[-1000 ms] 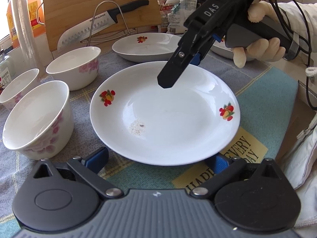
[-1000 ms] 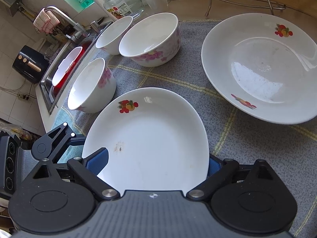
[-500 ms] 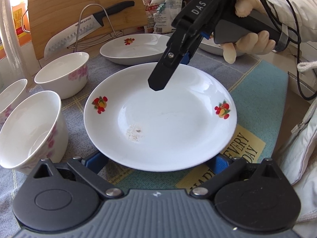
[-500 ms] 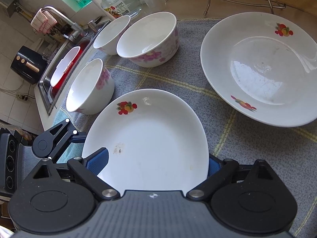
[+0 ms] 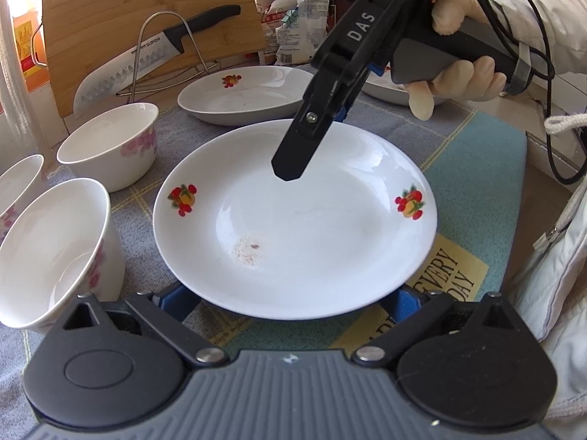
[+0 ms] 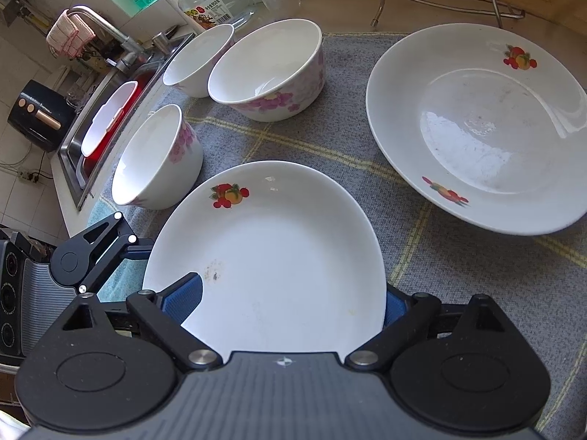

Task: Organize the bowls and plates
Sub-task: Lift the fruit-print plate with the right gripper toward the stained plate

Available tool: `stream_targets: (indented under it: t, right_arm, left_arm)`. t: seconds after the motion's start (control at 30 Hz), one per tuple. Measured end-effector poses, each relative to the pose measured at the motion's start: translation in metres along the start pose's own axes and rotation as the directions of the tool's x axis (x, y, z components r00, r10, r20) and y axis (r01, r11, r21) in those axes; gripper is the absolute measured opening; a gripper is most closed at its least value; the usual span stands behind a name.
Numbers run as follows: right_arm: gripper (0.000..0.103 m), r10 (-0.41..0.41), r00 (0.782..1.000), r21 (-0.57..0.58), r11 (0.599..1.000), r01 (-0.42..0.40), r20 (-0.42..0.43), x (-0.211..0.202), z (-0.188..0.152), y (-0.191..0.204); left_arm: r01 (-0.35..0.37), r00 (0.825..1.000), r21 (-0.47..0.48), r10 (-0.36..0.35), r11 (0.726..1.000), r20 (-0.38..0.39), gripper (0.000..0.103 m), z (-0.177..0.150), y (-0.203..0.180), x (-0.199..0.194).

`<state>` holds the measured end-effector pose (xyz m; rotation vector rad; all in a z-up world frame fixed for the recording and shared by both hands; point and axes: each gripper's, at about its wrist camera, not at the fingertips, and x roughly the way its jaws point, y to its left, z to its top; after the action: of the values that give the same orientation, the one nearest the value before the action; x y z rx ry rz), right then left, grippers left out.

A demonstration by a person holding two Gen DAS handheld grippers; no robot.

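plate (image 5: 330, 242): lifted off the counter mat (image 5: 473, 168); rim between both claws
left claw (image 5: 290, 299): wide, under the rim; grip unclear
right claw (image 6: 290, 300): wide, closing slightly; pads flank the plate

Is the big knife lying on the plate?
No, the knife leans against the wooden board behind the dishes, and the plate holds only a small stain.
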<state>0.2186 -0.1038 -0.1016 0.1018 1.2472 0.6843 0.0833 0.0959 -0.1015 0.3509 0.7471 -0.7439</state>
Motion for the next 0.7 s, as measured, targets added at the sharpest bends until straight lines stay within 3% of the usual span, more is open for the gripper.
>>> stream_targets:
  t: [0.37,0.7]
  right_arm:
    - [0.099,-0.021,0.999,0.028,0.999,0.020,0.033,-0.009,-0.010,0.001]
    - [0.099,-0.015,0.996,0.027,1.000,0.013,0.089,-0.036,-0.018,-0.009]
  left_arm:
    - [0.012,1.000,0.042,-0.013,0.999,0.013,0.100,0.004,0.000,-0.004]
    - [-0.001,1.000,0.076,-0.002,0.997,0.031,0.100,0.027,-0.016,-0.006]
